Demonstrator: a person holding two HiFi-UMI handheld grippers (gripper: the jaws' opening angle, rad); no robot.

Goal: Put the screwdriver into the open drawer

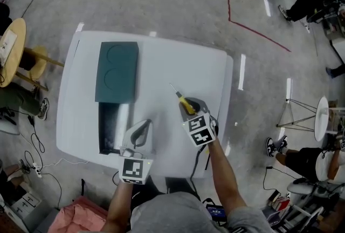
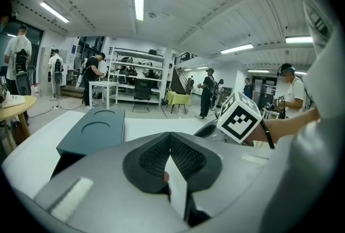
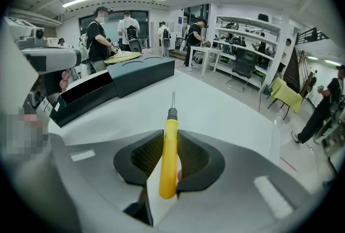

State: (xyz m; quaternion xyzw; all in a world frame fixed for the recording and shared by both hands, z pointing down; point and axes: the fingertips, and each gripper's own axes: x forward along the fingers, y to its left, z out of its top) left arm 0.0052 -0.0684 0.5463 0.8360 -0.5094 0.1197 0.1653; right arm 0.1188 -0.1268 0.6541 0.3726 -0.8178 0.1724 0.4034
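Note:
A yellow-handled screwdriver is pinched between the pads of my right gripper, its metal tip pointing away over the white table. In the head view the right gripper holds the screwdriver near the table's middle. To its left stands the dark teal drawer unit with its open drawer pulled toward me. My left gripper sits just right of the drawer, jaws shut with nothing between them. The open drawer shows at the left of the right gripper view.
The table has rounded corners and ends close in front of me. A round wooden table and stool stand at the left, and cables lie on the floor. Several people stand around the room.

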